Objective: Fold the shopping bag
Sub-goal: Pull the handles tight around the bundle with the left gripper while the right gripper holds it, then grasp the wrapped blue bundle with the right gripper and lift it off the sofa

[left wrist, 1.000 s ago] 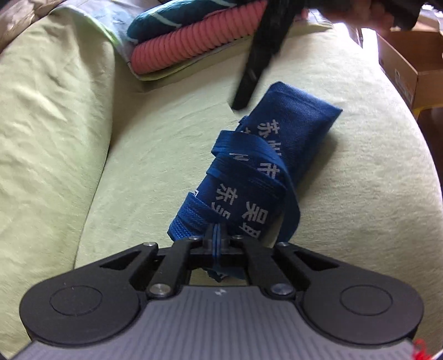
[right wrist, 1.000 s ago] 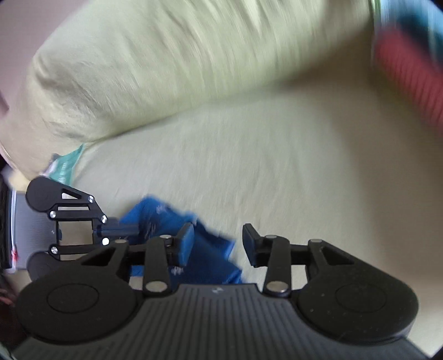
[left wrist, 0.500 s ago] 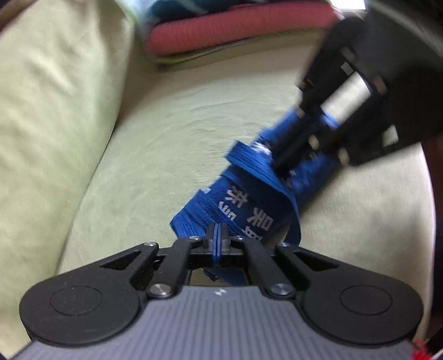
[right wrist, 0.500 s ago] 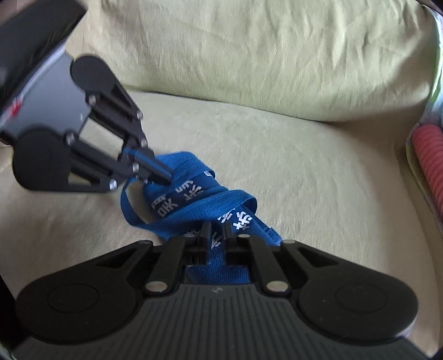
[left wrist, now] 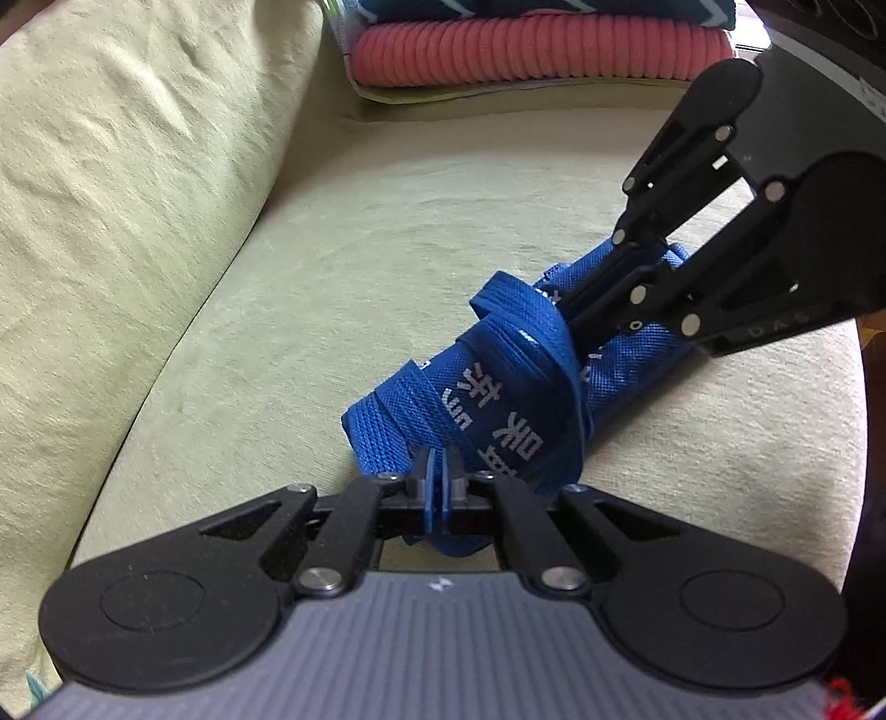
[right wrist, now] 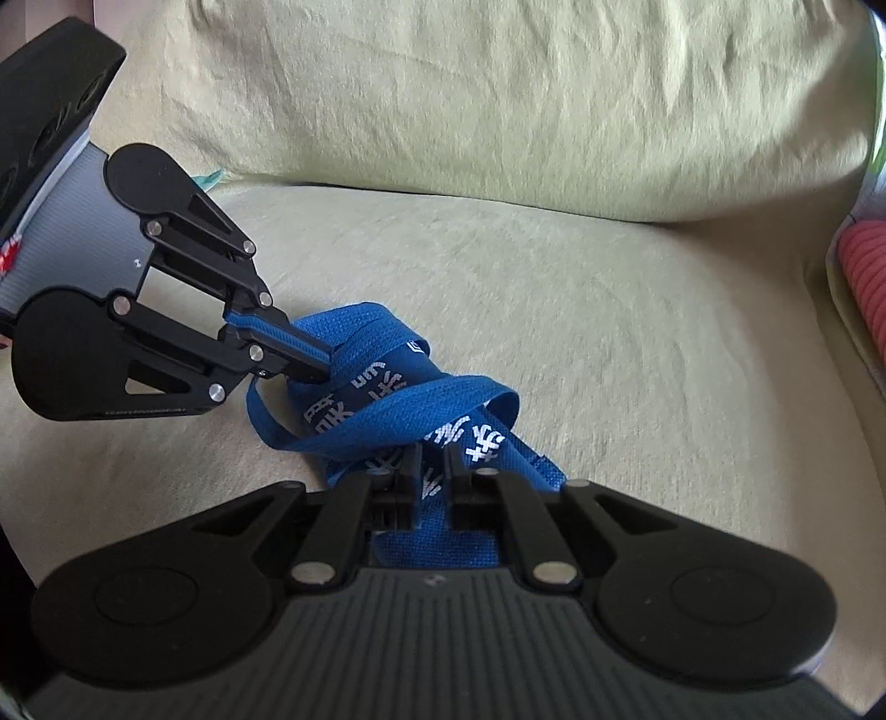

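Both of my grippers are clamped on the blue shopping bag (left wrist: 498, 387), one at each end of the rolled bundle. My left gripper (left wrist: 437, 471) is pinched fully together on blue fabric at the end nearest its own camera; my right gripper (right wrist: 429, 476) has come down to a narrow gap with a fold of the printed cloth squeezed between its pads at the far end. The bag lies on the green seat cushion (left wrist: 387, 221), out from the back cushion (right wrist: 498, 99) and well apart from the pink ribbed roll (left wrist: 542, 50) stacked at the cushion's end.

To do this step well, I judge I should keep the two grips level with each other and hold a little tension along the bundle, so the wrap stays tight. The webbing strap (right wrist: 421, 399) loops loosely across the roll, and I would watch that it does not slide off either end or snag on a finger.

What I cannot make out: how many layers each pinch holds, and whether my left one has bag cloth or only strap. The underside of the bundle is hidden against the cushion. Printed characters are partly covered by the strap and unreadable. My hands are out of view.
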### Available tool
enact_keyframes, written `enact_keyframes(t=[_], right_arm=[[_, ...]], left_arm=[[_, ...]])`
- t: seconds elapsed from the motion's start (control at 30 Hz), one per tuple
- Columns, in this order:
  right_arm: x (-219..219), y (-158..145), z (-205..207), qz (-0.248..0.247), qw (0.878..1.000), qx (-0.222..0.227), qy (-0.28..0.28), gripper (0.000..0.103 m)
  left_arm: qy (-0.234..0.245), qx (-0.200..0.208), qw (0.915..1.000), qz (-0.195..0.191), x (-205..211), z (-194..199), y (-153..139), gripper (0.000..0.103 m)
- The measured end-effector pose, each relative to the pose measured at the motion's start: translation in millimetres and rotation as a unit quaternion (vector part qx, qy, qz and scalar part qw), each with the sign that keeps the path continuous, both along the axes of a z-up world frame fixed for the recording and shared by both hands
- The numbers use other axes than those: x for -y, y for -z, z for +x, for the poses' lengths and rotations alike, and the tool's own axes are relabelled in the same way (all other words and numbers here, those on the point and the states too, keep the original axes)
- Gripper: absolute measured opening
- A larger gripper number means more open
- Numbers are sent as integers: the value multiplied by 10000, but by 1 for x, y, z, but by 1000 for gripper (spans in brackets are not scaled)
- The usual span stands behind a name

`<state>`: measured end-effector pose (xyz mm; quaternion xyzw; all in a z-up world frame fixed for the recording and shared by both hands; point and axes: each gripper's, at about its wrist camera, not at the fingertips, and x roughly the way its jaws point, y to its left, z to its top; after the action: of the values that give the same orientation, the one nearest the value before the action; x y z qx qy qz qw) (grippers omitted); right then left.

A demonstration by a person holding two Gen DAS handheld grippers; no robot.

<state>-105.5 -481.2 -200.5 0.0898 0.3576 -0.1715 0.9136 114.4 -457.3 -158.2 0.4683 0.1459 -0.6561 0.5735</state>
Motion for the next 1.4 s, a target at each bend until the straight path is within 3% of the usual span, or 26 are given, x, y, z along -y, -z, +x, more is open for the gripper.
enact_keyframes(t=[0.13, 0.23, 0.37, 0.53, 0.63, 0.73, 1.0, 1.17, 1.23, 1.3, 1.4], right_arm=[[7, -5, 2, 120, 9997, -95, -181, 4], [23, -15, 2, 578, 9976, -166, -340, 5], [65, -38, -6, 1341, 9900, -14, -436, 36], [115, -30, 16, 2066, 9755, -214, -727, 52], [129, -4, 34, 2483, 9624, -514, -973, 52], [132, 18, 42, 3033, 9430, -522, -1266, 51], [110, 19, 46, 2873, 9431, -670, -1537, 37], [87, 14, 30, 2630, 9576, -550, -1043, 32], [77, 15, 14, 2740, 9590, -300, -661, 29], [67, 19, -14, 3087, 9509, 198, -136, 19], [49, 26, -53, 3382, 9369, 718, 516, 17]], left_arm=[[12, -28, 10000, -53, -2, 0, 0, 0], [41, 26, 9999, -96, -5, -1, 1, 0], [63, 129, 9998, -171, -9, -4, 3, 0], [70, 174, 9995, -264, -13, -6, 4, 0], [33, 106, 9993, -369, -18, -4, 6, 0], [57, 82, 9989, -459, -25, -3, 9, 0], [143, -14, 9982, -582, -31, 1, 11, 0], [240, -57, 9972, -700, -35, 2, 12, 0], [215, -135, 9970, -725, -36, 3, 12, 0], [137, -287, 9971, -690, -33, 3, 7, 0], [341, -283, 9974, -563, -29, -17, 0, 0]])
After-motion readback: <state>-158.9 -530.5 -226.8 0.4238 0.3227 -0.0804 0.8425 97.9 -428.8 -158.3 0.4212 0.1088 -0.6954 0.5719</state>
